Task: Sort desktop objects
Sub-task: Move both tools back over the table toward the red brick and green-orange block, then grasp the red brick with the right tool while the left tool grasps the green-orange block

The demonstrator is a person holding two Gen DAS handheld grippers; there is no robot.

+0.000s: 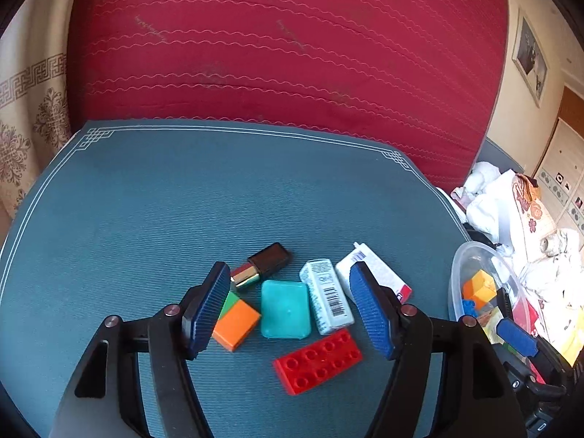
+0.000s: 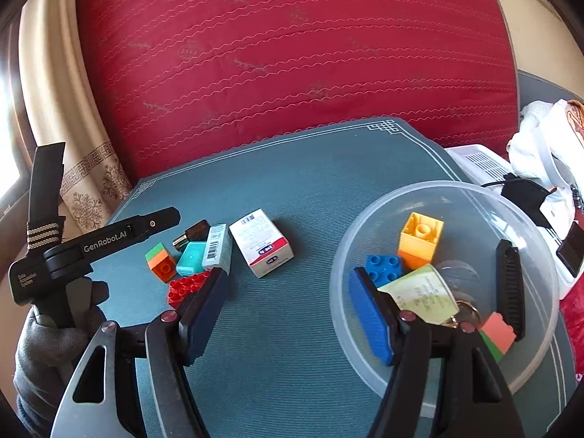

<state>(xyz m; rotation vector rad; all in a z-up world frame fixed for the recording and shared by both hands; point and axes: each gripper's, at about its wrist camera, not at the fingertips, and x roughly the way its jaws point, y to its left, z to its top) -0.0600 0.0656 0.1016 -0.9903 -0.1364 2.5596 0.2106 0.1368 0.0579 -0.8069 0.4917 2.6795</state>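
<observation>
On the teal table (image 1: 146, 200) lie six loose things in one cluster: one red studded brick (image 1: 318, 360), one orange-and-green block (image 1: 235, 323), one turquoise case (image 1: 285, 309), one pale narrow box with a barcode (image 1: 326, 296), one white box with a red stripe (image 1: 372, 273), and one black-and-gold lipstick (image 1: 261, 264). The left tool (image 1: 288, 314) hangs over this cluster with its two blue pads spread wide; nothing is pinched, and the turquoise case and the barcode box show in the gap between them.

At the right edge of the table sits one clear plastic bowl (image 2: 368, 233). In it are one yellow-and-orange block (image 2: 420, 239), one blue brick (image 2: 384, 269), one pale green printed slip (image 2: 423, 294), one red-and-green block (image 2: 497, 333) and a key ring (image 2: 464, 313). The right tool (image 2: 292, 314) is also spread and grips nothing; its right pad reaches over the bowl's near rim, its left pad lies beside the red brick. In the right wrist view a gloved hand (image 2: 54, 332) holds the left tool's black handle at the left.
</observation>
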